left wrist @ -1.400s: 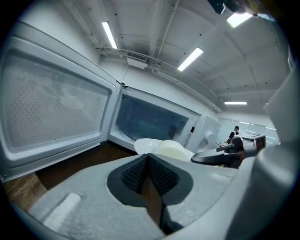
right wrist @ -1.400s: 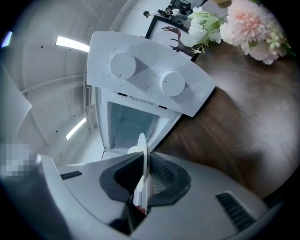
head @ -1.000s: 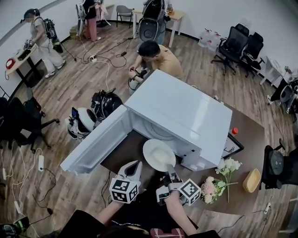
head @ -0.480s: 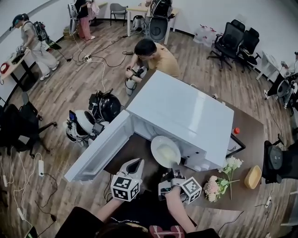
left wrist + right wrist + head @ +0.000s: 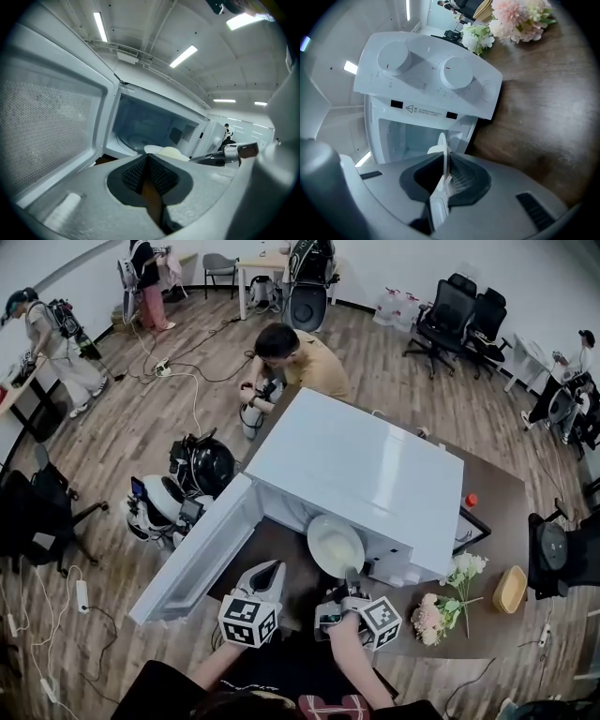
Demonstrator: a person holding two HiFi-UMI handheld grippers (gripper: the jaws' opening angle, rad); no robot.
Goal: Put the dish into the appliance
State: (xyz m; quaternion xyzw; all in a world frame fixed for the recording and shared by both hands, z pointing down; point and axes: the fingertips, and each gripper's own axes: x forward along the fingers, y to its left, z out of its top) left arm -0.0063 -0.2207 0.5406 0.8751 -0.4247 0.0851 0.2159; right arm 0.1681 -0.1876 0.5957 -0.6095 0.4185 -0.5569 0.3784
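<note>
**At the microwave's mouth, the dish is held by its rim**

Before the open microwave [image 5: 366,465], the dish [image 5: 335,546] is held at the threshold of the cavity. Its near rim is pinched between the almost closed jaws of the right gripper [image 5: 445,171], and it has not yet been set down inside. The left gripper [image 5: 147,161] is carried just beside it, its jaws brought together on nothing.

For the step to go well, the dish should be kept flat and pushed straight in until it lies over the turntable [image 5: 133,140]. It should then be lowered fully before the jaws are parted. Only a thin edge is gripped, so sagging or tipping is judged the main risk, and a slow, level advance is advised.

The door [image 5: 192,554] is swung wide to the left and appears clear of the path. The control panel [image 5: 426,75], with its two knobs, flanks the opening on the right, and the dish should be kept off that frame. Flowers [image 5: 441,601] and a yellow bowl [image 5: 511,589] are seen on the table [image 5: 506,521], well apart from the route. A person [image 5: 300,352] is crouched behind the microwave, out of the way.
</note>
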